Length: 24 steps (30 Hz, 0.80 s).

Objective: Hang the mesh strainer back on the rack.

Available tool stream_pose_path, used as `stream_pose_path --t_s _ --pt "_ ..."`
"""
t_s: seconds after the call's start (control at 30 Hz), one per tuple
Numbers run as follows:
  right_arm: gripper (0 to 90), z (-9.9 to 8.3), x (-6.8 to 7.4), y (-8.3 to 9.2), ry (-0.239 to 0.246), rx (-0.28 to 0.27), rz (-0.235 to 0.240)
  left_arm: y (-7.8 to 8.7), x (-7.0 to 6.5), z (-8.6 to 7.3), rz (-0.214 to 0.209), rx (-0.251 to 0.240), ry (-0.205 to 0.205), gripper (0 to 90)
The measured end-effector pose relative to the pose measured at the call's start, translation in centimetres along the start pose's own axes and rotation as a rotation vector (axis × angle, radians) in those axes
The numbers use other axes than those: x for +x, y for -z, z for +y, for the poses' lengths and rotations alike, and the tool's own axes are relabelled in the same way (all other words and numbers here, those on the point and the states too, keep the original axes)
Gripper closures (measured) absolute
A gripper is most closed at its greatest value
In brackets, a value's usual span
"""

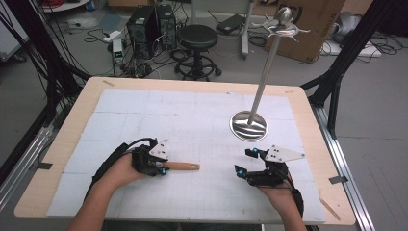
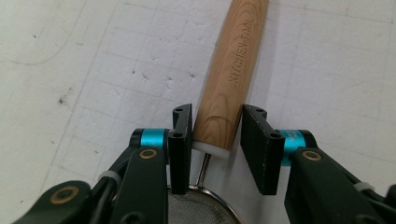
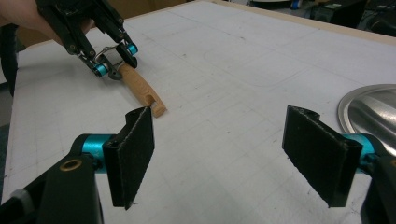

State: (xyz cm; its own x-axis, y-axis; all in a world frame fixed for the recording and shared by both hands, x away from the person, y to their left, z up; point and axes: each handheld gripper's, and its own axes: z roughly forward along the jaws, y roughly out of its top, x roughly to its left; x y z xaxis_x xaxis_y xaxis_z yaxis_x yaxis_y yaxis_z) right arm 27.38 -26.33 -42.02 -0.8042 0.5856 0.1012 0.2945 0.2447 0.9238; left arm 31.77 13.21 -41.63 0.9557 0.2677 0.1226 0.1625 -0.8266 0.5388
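Between left jaws — round (wooden) handle (image 2: 231, 79)

Wooden handle (image 1: 182, 166) on table (image 1: 72, 139) at left, metal stand (image 1: 248, 126) farther back right

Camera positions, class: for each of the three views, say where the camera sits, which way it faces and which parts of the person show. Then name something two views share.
High view: above the person's side of the table, facing forward and down; both forearms, the left gripper and the right gripper show.
Left gripper view: on the left gripper, looking along its jaws at the wooden handle between them.
Right gripper view: on the right gripper, looking across the table; its open jaws show, with the left hand beyond.
Shared: all three show the wooden handle; two show the metal stand base.
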Motion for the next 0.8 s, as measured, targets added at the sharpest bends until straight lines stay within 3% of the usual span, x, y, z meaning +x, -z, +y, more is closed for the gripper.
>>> stream_pose_path --t_s 0.13,0.2,0.33,0.37,0.67,0.8 --pt "24.4 0.0 0.0 0.0 -0.001 0.001 0.002 0.0 0.0 0.0 -0.001 -0.001 0.004 64.9" --pt "24.4 0.0 0.0 -0.1 0.000 0.002 0.002 -0.4 0.0 0.0 0.010 0.023 -0.007 61.6" --pt "24.4 0.0 0.1 -0.1 -0.002 0.003 0.003 -0.5 -0.2 0.1 0.037 0.012 -0.063 58.0" --pt "24.4 0.0 0.0 -0.1 0.001 0.003 0.002 -0.5 -0.4 0.3 0.038 0.017 -0.062 60.1" --pt "24.4 0.0 0.0 -0.1 -0.002 0.003 0.003 -0.7 -0.4 1.5 0.033 0.108 -0.109 63.7" --pt "24.4 -0.1 -0.1 -0.1 -0.003 0.003 0.003 -0.7 -0.2 1.9 0.026 0.136 -0.107 64.3"
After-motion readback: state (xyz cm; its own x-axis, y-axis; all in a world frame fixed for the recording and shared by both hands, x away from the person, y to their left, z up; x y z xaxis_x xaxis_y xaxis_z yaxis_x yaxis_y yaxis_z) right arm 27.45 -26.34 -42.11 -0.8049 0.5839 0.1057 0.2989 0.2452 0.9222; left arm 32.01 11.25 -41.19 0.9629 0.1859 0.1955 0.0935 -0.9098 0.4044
